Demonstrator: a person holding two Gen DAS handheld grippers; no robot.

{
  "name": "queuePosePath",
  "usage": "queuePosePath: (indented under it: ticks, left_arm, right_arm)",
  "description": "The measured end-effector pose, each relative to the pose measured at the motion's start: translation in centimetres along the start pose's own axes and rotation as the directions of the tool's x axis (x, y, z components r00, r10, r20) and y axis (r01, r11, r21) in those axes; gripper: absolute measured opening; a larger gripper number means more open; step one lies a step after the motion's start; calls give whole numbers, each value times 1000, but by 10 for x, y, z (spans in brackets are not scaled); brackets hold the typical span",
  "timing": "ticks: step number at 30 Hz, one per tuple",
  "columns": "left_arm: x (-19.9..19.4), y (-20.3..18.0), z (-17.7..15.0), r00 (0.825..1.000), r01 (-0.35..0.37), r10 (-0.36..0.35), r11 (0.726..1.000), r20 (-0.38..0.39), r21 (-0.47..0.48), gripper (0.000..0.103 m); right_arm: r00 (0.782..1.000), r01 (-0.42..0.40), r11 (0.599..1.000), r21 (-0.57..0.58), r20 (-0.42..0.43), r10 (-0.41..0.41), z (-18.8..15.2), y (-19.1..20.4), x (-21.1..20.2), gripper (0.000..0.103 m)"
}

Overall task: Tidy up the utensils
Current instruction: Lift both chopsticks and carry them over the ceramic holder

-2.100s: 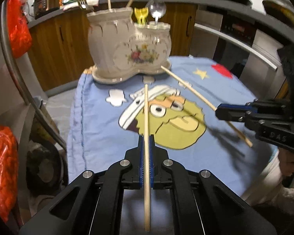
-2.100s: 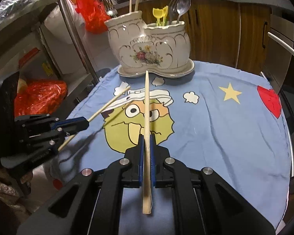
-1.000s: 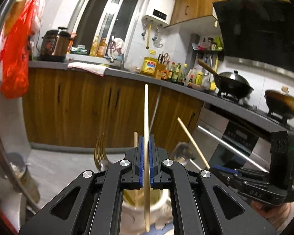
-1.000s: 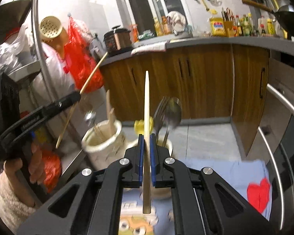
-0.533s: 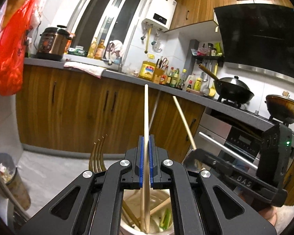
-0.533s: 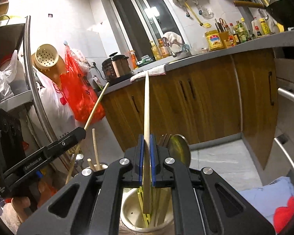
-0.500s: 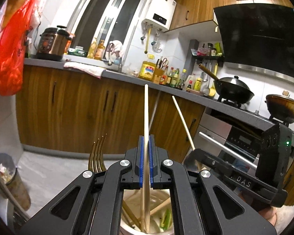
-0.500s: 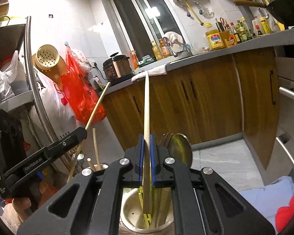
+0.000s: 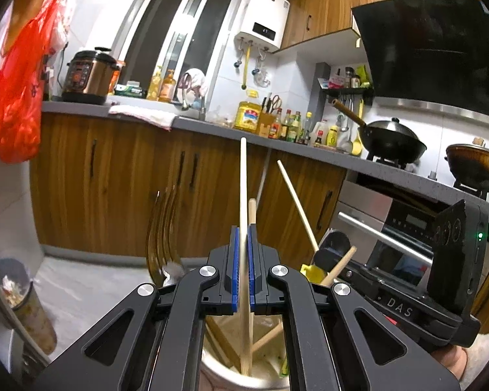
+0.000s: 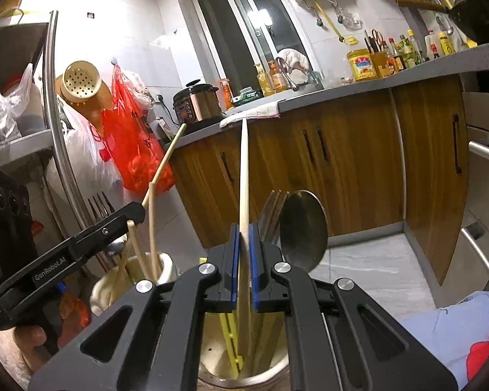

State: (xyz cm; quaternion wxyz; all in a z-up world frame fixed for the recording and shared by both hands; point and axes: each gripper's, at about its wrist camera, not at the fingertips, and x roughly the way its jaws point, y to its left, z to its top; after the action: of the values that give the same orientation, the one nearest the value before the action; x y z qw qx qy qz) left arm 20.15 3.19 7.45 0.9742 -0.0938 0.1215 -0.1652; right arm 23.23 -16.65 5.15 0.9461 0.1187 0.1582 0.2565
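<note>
Left gripper (image 9: 241,270) is pinching one chopstick (image 9: 243,195) upright, tip dipping into the holder (image 9: 264,379) at 6 o'clock for a straight drop; right gripper (image 10: 243,270) is clamping another chopstick (image 10: 243,179) likewise over its cup (image 10: 212,376).

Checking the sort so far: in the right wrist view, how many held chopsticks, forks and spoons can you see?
Held chopsticks: 2
Forks: 2
Spoons: 1
Total: 5
</note>
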Motion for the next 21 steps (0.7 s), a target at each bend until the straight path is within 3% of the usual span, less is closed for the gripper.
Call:
queuePosePath:
  ticks: [16,21]
  left_arm:
    - [-11,-1,-8,1000,2,-1,1000,-22,30,5]
    - [-13,-1,-11,997,15,-12,999,-75,35,5]
  right_arm:
    - [999,46,998,-38,8,-45,-18,4,-9,6]
    - [998,56,996,-71,-5,-57,-20,11,-19,6]
